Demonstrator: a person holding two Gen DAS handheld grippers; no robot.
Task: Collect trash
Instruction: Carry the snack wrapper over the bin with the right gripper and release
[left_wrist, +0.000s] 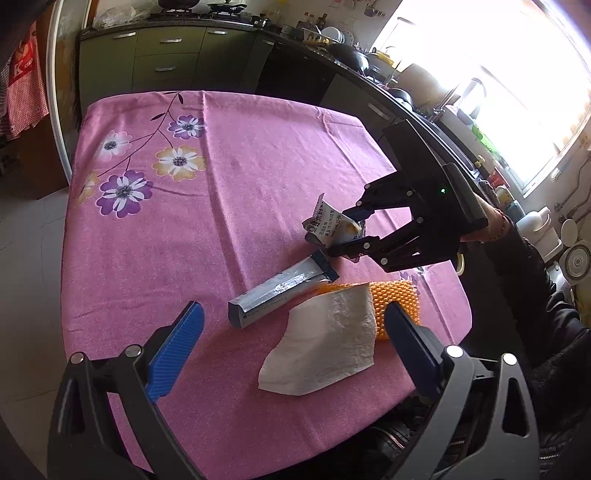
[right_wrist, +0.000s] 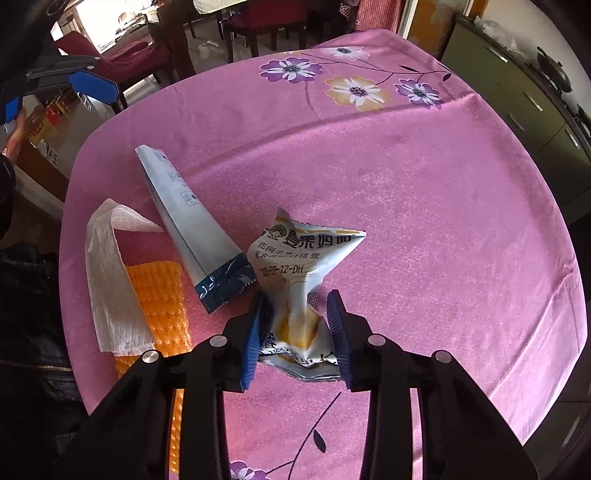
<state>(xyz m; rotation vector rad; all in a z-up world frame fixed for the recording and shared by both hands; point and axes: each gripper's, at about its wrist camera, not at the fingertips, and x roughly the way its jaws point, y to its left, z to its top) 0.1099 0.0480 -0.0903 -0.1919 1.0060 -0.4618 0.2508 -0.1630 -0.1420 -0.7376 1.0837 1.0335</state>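
Right gripper (right_wrist: 297, 334) pinching the crumpled snack wrapper (right_wrist: 301, 258) mid-table, just right of the long silver pouch (right_wrist: 192, 225). Left gripper (left_wrist: 291, 332) gaping, empty, near the tissue (left_wrist: 328, 343). Best squeeze firmly, then lift straight up, clear of that pouch.

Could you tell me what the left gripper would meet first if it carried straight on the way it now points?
Most likely the white paper towel, lying between the open left gripper fingers; depth is hard to judge, so it might reach the pink tablecloth just beside it.

Olive kitchen cabinets (left_wrist: 162, 55) (drawer-fronted) beside a glaring window (left_wrist: 517, 74).
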